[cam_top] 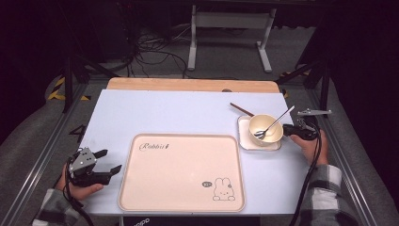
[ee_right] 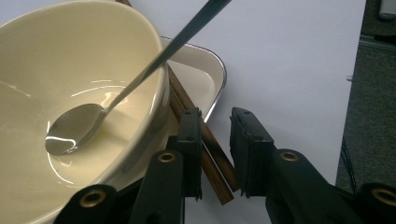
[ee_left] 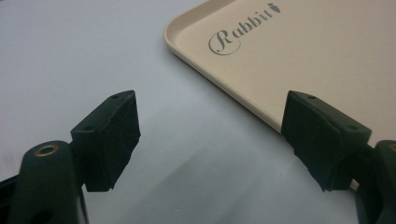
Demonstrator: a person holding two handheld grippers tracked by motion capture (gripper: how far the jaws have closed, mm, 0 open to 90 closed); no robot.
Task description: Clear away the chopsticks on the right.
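While the brown chopsticks sit wedged between the cream bowl and the rim of the little white square dish under it, our right gripper has its jaws parted a bit, one on either side of the near end of the sticks. In the right gripper view the pads don't look like they're pressing on the wood, so we'd call it let go, with the sticks just lying in the gap. A metal spoon rests inside the bowl, scoop down on the bottom and handle leaning out over the rim. From the high view the bowl and dish are over on the right side of the pale blue table mat, the far end of the chopsticks pokes out behind the bowl toward the back, and the right gripper comes in just to the right of the dish with our hand behind it. Just left of the dish, in the middle of the mat, is the big beige tray with "Rabbit" lettering and a bunny drawing, nothing on it. Way over at the left, well apart from all that, our left gripper rests near the tray's left edge, jaws spread wide and holding nothing; in the left gripper view we see the tray corner just past them.
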